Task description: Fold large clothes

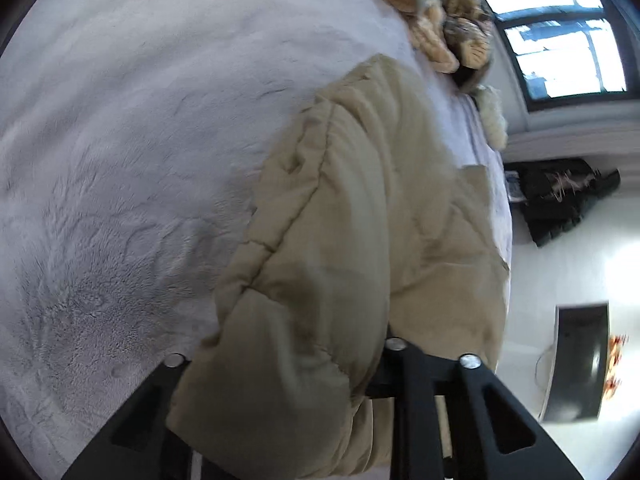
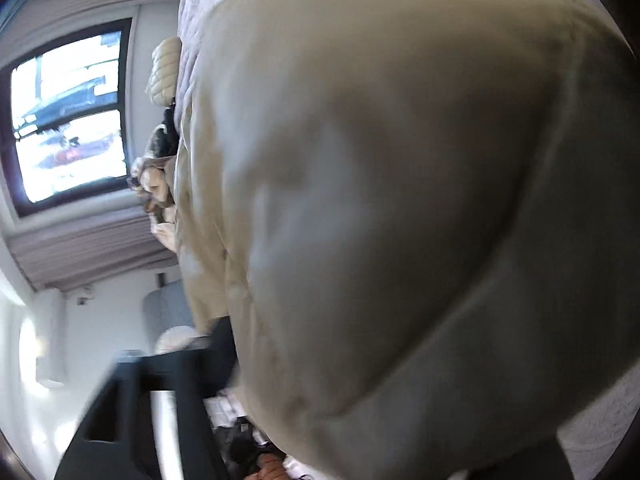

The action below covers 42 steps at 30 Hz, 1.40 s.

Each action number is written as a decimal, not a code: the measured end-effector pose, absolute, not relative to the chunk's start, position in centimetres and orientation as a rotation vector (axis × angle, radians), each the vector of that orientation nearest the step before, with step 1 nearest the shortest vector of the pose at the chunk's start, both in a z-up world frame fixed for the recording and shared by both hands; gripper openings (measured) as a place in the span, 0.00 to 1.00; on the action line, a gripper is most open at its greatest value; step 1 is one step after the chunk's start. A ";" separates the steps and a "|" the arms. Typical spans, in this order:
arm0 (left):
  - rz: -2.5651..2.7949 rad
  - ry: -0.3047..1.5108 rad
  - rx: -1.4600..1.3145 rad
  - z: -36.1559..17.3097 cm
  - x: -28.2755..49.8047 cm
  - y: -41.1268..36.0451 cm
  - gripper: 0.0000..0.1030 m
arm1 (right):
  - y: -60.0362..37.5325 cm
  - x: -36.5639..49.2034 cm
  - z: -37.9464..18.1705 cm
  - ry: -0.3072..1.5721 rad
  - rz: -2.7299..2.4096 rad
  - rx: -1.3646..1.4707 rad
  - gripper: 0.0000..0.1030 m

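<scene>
A beige padded jacket lies on a grey fleece bedcover near the bed's right edge. My left gripper is shut on a thick fold of its hem, and the fabric bulges up between the black fingers. In the blurred right wrist view the same jacket fills most of the picture, very close to the lens. My right gripper grips its padded edge. Only one black finger shows at the lower left, and the other is hidden under the cloth.
Tan knitted and plush items lie at the far end of the bed. A window is beyond them. A dark bag and a dark panel are on the white floor to the right.
</scene>
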State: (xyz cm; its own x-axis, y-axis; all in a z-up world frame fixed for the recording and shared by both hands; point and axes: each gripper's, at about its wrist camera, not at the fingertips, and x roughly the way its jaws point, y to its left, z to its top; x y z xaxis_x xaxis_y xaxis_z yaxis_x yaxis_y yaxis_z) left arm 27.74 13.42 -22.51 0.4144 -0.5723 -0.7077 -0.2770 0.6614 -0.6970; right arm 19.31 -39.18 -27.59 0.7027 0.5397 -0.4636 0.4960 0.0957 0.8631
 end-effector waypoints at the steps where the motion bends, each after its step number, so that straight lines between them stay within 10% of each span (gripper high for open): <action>1: -0.234 1.156 -0.875 -21.9 27.6 13.4 0.21 | -39.1 19.2 -27.2 0.871 0.051 1.530 0.33; 25: -0.320 1.331 -0.816 -19.0 9.5 19.8 0.19 | -36.3 7.3 -24.9 0.950 0.161 1.549 0.22; 31: -0.284 1.385 -0.773 -20.7 9.8 19.2 0.24 | -36.3 7.8 -27.5 1.010 0.110 1.571 0.38; 34: -0.209 1.416 -0.683 -20.1 10.3 19.0 0.56 | -36.5 8.4 -26.3 1.042 0.078 1.535 0.43; 42: -0.134 1.368 -0.429 -14.5 10.3 19.3 0.56 | -35.7 8.7 -21.5 1.196 0.032 1.336 0.59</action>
